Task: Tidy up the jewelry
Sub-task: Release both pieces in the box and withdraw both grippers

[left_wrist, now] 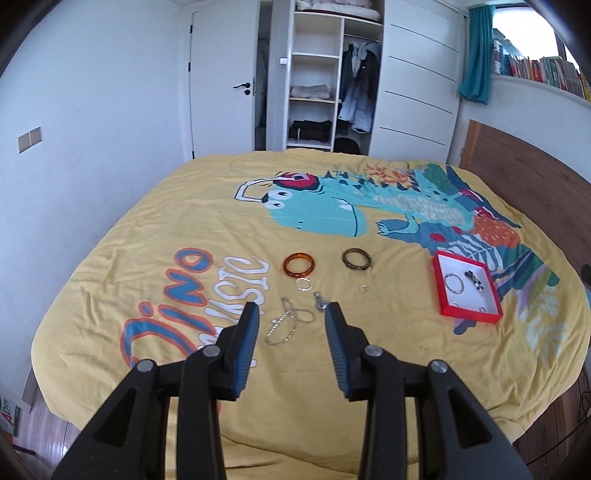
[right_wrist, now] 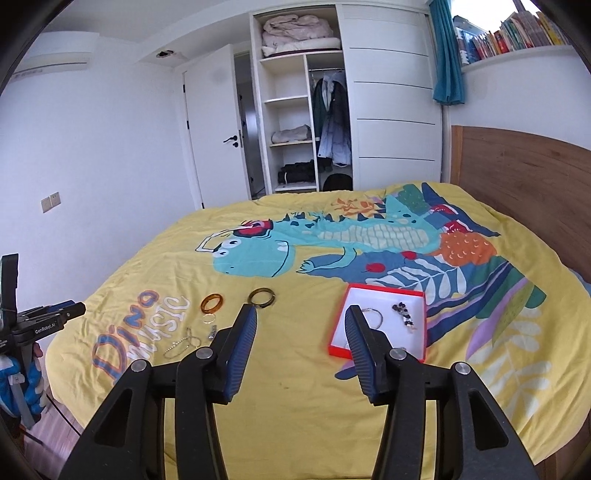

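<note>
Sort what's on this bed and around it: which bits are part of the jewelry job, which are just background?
Job: red box, amber bangle, dark bangle, silver chain, small ring, thin hoop, clasp charm.

Background: yellow bedspread, wardrobe, books, curtain.

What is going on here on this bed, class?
A person is sorting jewelry with a gripper in each hand. Both the left gripper and right gripper are open and empty above the yellow bedspread. A few pieces already lie in the red box; the orange bangle, dark bangle and silver chain are still outside it.
</note>
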The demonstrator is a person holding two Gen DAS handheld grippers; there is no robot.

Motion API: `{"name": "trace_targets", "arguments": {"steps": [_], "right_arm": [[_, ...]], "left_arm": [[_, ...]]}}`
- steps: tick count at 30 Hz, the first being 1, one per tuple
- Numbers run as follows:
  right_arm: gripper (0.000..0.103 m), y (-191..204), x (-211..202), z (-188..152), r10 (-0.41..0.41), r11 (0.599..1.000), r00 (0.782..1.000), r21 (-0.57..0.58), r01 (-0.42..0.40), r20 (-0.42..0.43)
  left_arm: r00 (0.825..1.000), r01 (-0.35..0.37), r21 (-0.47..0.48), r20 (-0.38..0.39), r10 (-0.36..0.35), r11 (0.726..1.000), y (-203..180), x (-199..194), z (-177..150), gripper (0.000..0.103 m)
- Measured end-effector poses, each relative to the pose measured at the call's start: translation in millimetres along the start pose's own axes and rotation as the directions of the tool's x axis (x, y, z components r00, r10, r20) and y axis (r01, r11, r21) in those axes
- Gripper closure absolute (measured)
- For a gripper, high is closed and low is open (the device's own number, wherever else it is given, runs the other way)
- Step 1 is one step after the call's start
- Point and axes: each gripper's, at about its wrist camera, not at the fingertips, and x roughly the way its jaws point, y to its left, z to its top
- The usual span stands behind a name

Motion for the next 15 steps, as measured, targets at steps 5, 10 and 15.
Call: {"name": "trace_targets", "arguments": {"steps": [5, 10, 15], "right_arm": [[0.053, 15.3, 11.9, -2.0, 0.004, 1.0, 1.0, -0.012, -0.004, -0.018], [0.053, 26.0, 32.1, -9.8, 0.004, 1.0, 0.999, -0.018, -0.005, -0.05], [0.053, 28.9, 57.2, -19.3, 0.004, 1.0, 0.996, -0.014, -0.005, -0.089]], "left_arm": [[1.0, -0.004, -0.034, -0.014, 0.003, 0.999, 20.2, 7.6, -9.7, 0.068], [0.999, -0.01, -0.058, -0.041, 0.008, 0.998, 31.8, 26.1, -21.7, 0.068], [0.997, -0.028, -0.07, -0.072, 0.023, 0.997, 39.6, 50.4, -32.0, 0.068]]}}
